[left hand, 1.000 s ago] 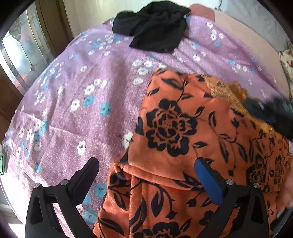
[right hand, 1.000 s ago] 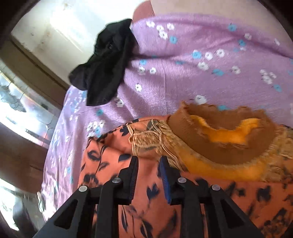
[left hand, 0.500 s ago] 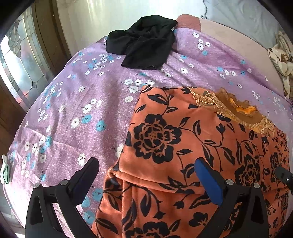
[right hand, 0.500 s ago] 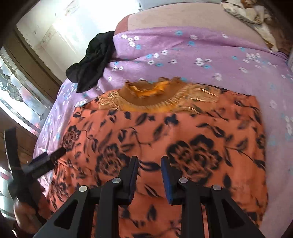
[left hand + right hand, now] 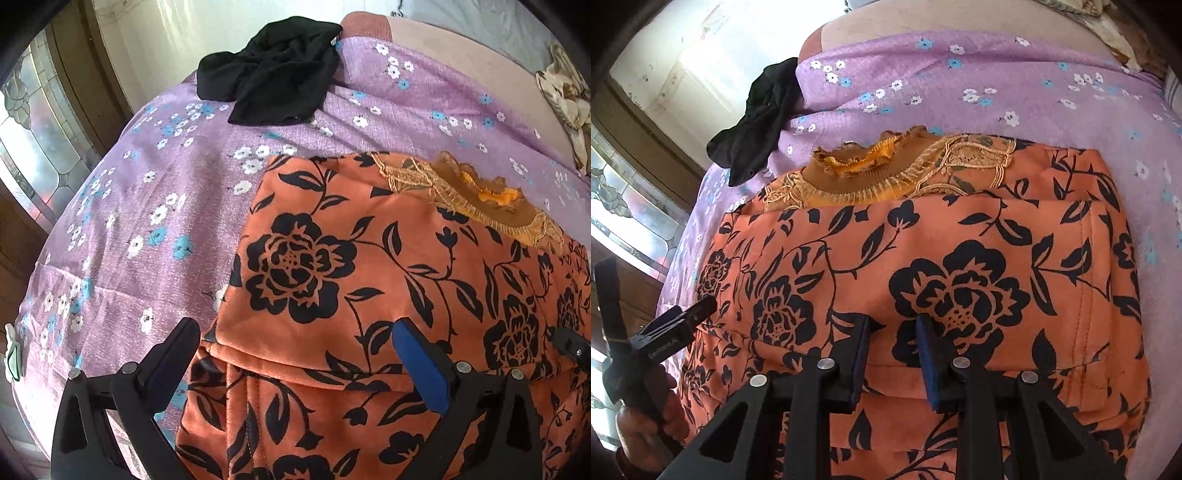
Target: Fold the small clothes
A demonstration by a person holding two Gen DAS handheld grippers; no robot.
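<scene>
Nearest the left wrist camera, the left claw (image 5: 295, 347) hangs over the near left part of the orange garment (image 5: 388, 295), its jaws spread wide and released, one finger above the purple sheet (image 5: 147, 184) and the blue-padded one above the orange cloth, with nothing pinched between them. Close in the right wrist view, the right claw (image 5: 892, 328) points down at the same garment (image 5: 960, 258) with its blue pads standing a narrow gap apart; orange cloth shows through that gap, but whether the pads press on a fold of it cannot be told. At the left edge of that view a hand (image 5: 639, 432) holds the left claw (image 5: 701, 308) beside the garment's edge. Under both claws the garment lies spread on the bed, folded so that an upper layer ends in a straight hemmed edge just ahead of the fingers, its black rose print facing up. Farther along it, a mustard collar (image 5: 879, 166) with frilled trim and gold embroidery marks the garment's far end. Beyond that the flowered sheet runs on, and a crumpled black garment (image 5: 273, 85) lies well apart near the bed's far left edge, beside a pale wall. Past the sheet, a bare stretch of pink mattress (image 5: 960, 18) shows.
</scene>
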